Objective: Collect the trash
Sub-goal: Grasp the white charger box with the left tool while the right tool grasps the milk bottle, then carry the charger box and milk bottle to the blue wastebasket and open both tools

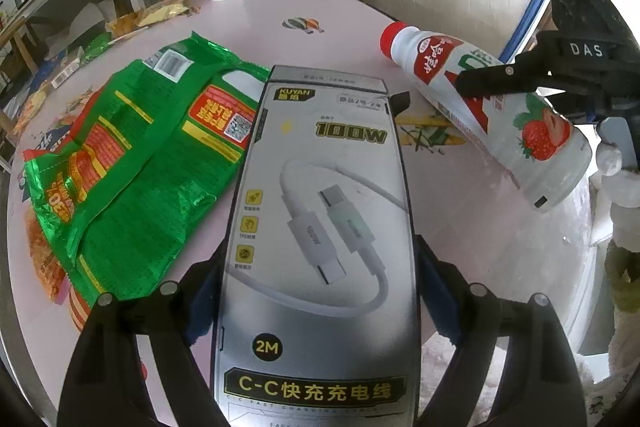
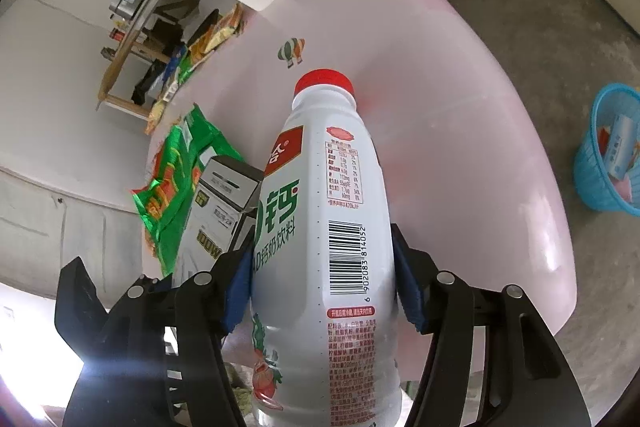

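While glossy cable box [image 1: 320, 227] fills left claw [image 1: 320, 291], crinkled green foil wrapper [image 1: 132, 163] beside

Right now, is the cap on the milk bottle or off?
On. The red cap sits on the neck of the milk bottle, which is held between the right gripper jaws; the left wrist view shows it too.

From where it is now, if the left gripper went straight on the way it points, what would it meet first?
The left gripper already holds the charging cable box, so the box's far end leads. Straight on it would probably meet the pink tablecloth first, between the green snack bag and the milk drink bottle; depth is unclear.
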`<state>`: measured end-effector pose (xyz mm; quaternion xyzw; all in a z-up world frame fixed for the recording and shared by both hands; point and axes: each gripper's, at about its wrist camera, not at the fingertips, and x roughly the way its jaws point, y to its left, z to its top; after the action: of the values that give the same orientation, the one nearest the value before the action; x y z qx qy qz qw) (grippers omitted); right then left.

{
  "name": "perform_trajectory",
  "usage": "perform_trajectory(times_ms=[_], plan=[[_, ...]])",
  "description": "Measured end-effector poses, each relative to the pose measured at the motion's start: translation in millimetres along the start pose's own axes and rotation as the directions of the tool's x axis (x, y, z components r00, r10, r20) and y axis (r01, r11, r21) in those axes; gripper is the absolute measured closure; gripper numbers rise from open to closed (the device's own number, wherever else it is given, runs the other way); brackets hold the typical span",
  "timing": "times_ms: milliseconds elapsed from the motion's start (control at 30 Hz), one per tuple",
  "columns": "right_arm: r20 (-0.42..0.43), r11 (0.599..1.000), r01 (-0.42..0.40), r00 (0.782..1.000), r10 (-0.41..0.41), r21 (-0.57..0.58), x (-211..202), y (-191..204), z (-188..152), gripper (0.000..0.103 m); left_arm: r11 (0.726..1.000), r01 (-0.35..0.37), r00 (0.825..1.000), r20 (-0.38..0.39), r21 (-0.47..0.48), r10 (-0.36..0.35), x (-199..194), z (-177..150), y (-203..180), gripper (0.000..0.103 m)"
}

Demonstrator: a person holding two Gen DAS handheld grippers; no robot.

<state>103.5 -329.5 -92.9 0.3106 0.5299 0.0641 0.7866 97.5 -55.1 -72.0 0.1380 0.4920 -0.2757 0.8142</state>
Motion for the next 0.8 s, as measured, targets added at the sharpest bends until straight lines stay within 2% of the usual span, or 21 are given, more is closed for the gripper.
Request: perform_trajectory(times_ms=[567,800], plan=[[0.092,0.999,-0.045,0.995,0.045,-0.001,-29.4,1.0,-0.7,0.046,0.999,0.006,0.998,0.070,-0.038,-0.003,-31.2,7.1,-0.5,0.021],[0.211,0.997,-0.055,0.976,0.044,0.049,-72.5,-23.0,1.0,0.046,0.998,0.056,0.991,0.119,0.014,-0.057,-45.9,37.8,-17.6,0.021]])
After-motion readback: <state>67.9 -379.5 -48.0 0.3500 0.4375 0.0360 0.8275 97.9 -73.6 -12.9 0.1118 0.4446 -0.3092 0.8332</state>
